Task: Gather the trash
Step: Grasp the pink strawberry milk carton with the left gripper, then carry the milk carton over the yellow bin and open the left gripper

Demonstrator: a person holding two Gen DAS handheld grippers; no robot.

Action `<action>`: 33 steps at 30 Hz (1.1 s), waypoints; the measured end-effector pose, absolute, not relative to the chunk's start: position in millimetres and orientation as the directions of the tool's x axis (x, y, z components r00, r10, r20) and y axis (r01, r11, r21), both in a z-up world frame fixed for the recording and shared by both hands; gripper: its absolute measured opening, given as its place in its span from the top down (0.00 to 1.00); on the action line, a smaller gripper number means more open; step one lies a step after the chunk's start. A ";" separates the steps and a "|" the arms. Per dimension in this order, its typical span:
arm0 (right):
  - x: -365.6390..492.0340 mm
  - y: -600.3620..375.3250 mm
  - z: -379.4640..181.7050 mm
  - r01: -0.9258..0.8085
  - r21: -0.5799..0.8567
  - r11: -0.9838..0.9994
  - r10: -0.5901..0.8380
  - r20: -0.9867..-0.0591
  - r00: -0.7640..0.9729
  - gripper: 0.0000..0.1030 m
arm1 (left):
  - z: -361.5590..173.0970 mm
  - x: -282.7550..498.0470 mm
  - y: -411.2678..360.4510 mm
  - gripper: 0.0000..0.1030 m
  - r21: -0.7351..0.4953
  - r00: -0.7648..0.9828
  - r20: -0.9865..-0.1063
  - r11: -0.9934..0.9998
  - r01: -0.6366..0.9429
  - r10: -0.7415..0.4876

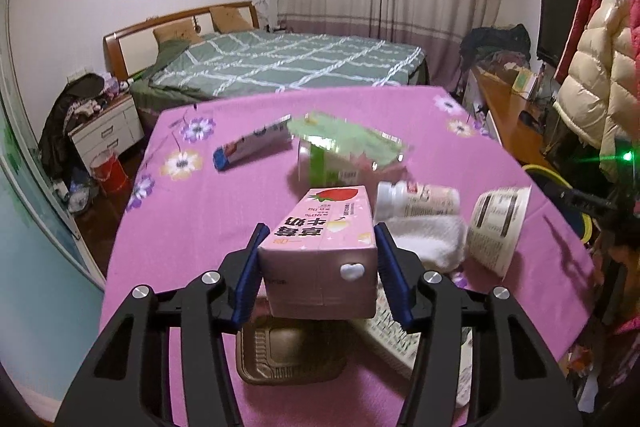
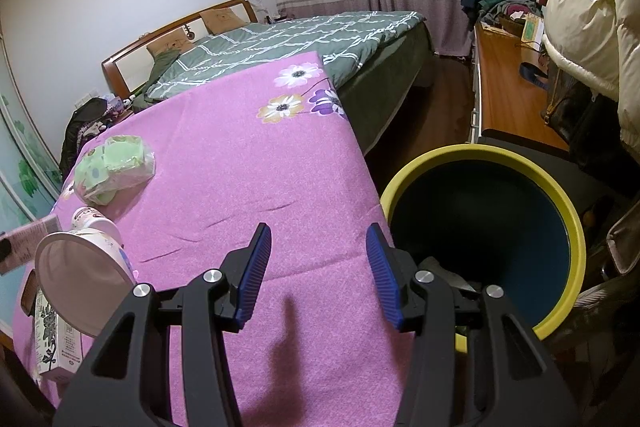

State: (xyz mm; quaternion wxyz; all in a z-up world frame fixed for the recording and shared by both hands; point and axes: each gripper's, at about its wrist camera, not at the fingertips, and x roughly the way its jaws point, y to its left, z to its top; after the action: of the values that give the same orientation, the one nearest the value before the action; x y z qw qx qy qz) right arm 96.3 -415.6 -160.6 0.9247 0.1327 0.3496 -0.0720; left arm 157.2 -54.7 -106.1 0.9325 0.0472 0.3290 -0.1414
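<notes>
Pickup step is in hand: left gripper (image 1: 318, 259) pinches the pink milk carton (image 1: 320, 251), right gripper (image 2: 319, 275) waits spread and empty, so next comes carrying it over the yellow-rimmed bin (image 2: 576, 227).

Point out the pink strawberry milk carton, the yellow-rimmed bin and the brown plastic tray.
Pink strawberry milk carton (image 1: 320, 251): left wrist view, top face.
Yellow-rimmed bin (image 2: 576, 227): right wrist view, right rim.
Brown plastic tray (image 1: 288, 355): left wrist view, inner floor.
</notes>
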 end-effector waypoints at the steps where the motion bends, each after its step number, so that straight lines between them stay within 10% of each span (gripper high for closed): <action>1: 96.3 -415.5 -160.5 0.226 0.196 0.954 -0.040 -0.665 0.746 0.54 | -102.2 156.3 -55.2 0.49 -0.005 0.748 -0.621 0.955 0.295 -0.234; 33: -28.5 -513.0 -129.5 0.476 0.129 0.870 -0.315 -0.597 0.738 0.48 | -31.9 131.2 -325.7 0.49 -0.044 0.574 -0.594 0.735 0.676 -0.564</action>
State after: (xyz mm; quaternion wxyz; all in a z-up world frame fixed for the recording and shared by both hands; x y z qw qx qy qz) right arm -28.5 -513.0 -129.5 0.9219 0.1379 0.2917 -0.2145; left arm 131.2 -325.7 -31.9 0.8822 0.0941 0.2990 -0.3513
